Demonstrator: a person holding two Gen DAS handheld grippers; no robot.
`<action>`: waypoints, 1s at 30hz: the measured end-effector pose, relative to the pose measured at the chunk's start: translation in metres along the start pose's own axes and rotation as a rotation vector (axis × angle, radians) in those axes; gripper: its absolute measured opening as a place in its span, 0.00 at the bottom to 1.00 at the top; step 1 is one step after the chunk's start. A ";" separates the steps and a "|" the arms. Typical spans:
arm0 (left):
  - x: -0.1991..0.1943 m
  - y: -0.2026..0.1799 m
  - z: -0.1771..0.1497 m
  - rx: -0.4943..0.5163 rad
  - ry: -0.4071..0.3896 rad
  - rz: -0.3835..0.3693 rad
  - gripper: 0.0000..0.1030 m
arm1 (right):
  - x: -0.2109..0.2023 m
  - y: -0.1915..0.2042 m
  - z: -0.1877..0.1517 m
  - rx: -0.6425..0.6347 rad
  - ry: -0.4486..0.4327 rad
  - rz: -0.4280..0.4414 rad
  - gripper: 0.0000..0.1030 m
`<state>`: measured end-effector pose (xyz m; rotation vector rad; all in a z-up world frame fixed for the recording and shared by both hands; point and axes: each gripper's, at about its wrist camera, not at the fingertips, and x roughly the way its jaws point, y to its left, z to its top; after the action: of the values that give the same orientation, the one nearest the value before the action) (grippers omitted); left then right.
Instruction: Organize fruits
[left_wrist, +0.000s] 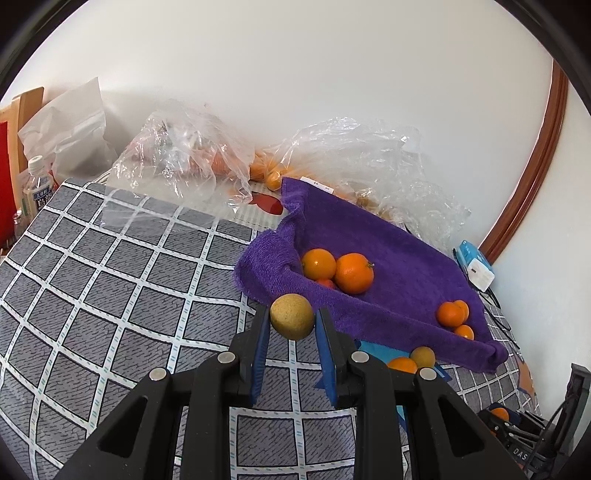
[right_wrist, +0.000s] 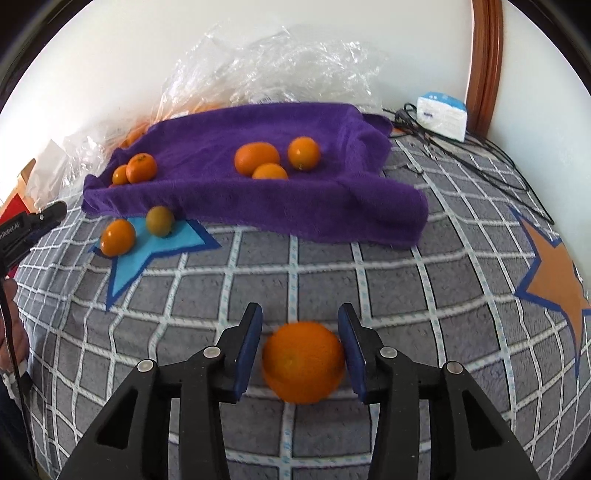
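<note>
Left claw (left_wrist: 291, 325) clamps a tan, speckled fruit (left_wrist: 291, 320) between its blue pads, holding it in the air just short of the near edge of the purple towel (left_wrist: 388, 258). Right claw (right_wrist: 300, 349) stands around an orange (right_wrist: 303, 361) low over the grid-patterned tabletop (right_wrist: 332, 266); the fruit is blurred, a sliver of gap shows at the left pad, and whether the jaws grip it cannot be told.

Placement suggests sorting by kind. Oranges sit on the towel in two clusters, one (right_wrist: 137, 169) toward its left end and one (right_wrist: 274, 158) near the middle. On the blue star (right_wrist: 147, 243) beside the towel rest a second orange (right_wrist: 118, 237) and an olive-brown fruit (right_wrist: 159, 220) much like the one in the left claw, so the star may be its destination. An orange star (right_wrist: 554, 280) at the right lies bare.

Much stays unclear. Crumpled clear bags (left_wrist: 177, 162) against the wall veil more orange fruit, uncountable through the plastic. Part of the blue star is tucked under the towel's fold. A small reddish item (left_wrist: 325, 283) is half hidden behind the left cluster. A white box (right_wrist: 441, 114) with cables sits by the wall.
</note>
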<state>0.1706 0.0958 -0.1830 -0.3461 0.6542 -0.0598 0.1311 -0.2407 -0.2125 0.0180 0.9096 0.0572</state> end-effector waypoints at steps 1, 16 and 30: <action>0.000 0.000 0.000 0.003 0.002 0.000 0.23 | -0.003 -0.001 -0.004 -0.004 -0.007 -0.005 0.42; 0.002 -0.023 -0.009 0.093 0.063 0.029 0.23 | -0.014 -0.005 -0.011 0.017 -0.034 0.029 0.38; 0.019 -0.058 0.067 0.090 0.047 -0.022 0.23 | -0.018 0.012 0.110 -0.078 -0.214 0.071 0.38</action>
<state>0.2295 0.0576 -0.1255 -0.2656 0.6919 -0.1187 0.2066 -0.2287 -0.1302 -0.0156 0.6918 0.1537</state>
